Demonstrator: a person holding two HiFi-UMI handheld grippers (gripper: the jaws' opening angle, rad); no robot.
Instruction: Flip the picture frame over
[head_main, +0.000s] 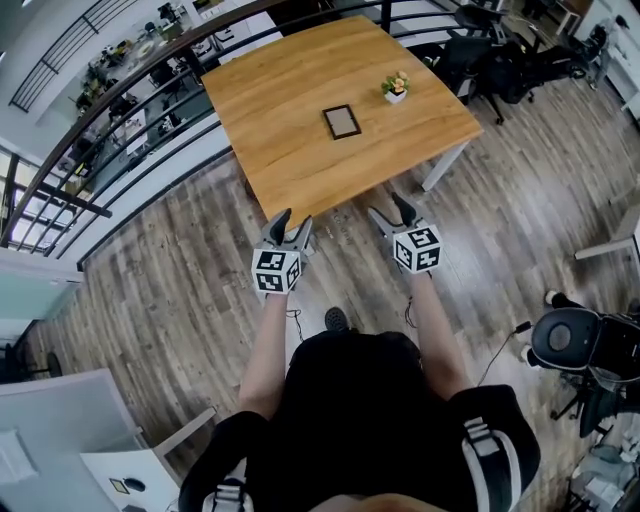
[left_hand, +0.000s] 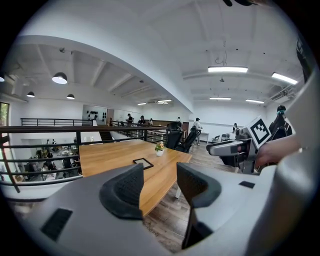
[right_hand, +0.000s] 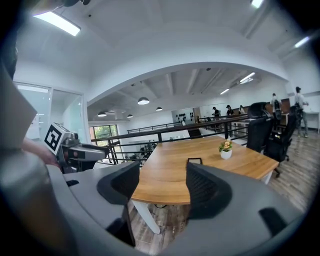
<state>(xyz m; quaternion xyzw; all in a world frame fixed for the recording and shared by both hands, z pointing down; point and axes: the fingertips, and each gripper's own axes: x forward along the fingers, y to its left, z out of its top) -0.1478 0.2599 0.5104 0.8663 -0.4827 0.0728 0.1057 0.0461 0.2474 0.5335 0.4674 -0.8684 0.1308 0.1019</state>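
— Bright, even white light: long white ceiling light strips and round dome lamps glow overhead; shadows faint.
— Fisheye bulge everywhere, black corners in both gripper views. The grey left gripper looks soft up close; the light-brown wooden table is sharp.

Left claw, right claw — both jaws apart

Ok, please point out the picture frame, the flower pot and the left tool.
picture frame (head_main: 341, 121), head view, its grey middle.
flower pot (head_main: 396, 97), head view, the white pot.
left tool (head_main: 294, 222), head view, midway between its fingertips.
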